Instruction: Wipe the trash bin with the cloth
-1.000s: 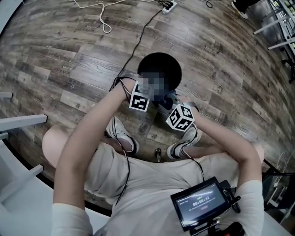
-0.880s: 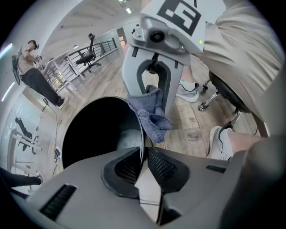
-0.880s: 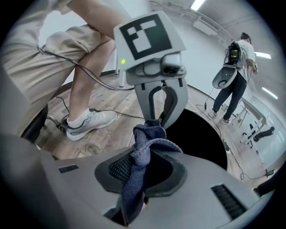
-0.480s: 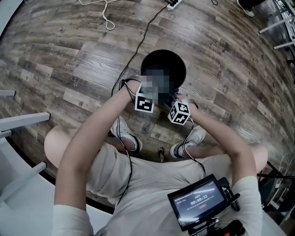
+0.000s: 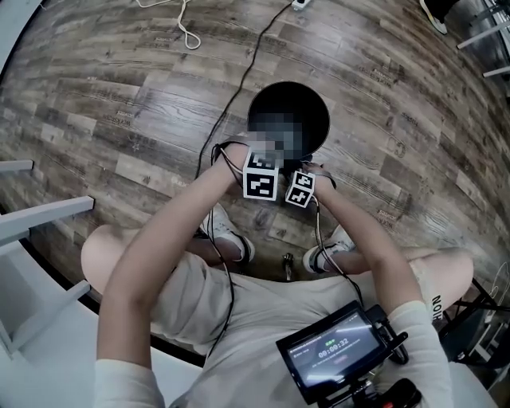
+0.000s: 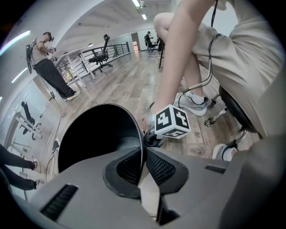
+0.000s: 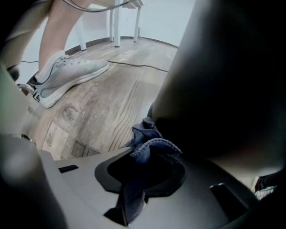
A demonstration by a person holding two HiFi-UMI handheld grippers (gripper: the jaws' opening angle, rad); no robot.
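A round black trash bin point(image 5: 312, 107) stands on the wood floor in front of my feet. My left gripper point(image 5: 261, 177) sits at its near rim. In the left gripper view the thin rim point(image 6: 140, 134) runs between the two pads, and the left gripper point(image 6: 142, 167) is shut on it. My right gripper point(image 5: 300, 189) is just to the right of it, low against the bin's near side. In the right gripper view this gripper point(image 7: 145, 174) is shut on a dark blue cloth point(image 7: 149, 145), whose bunched end lies by the bin's black outer wall point(image 7: 223, 89).
A black cable point(image 5: 247, 64) runs across the floor to a power strip point(image 5: 301, 4), beside a white cord point(image 5: 185, 32). My shoes point(image 5: 231, 237) stand close behind the bin. White furniture point(image 5: 40, 215) is at the left. A person point(image 6: 49, 67) stands far off.
My right gripper has sunk down the bin's near side with the cloth and drawn close beside the left one. The left gripper has stayed at the rim.
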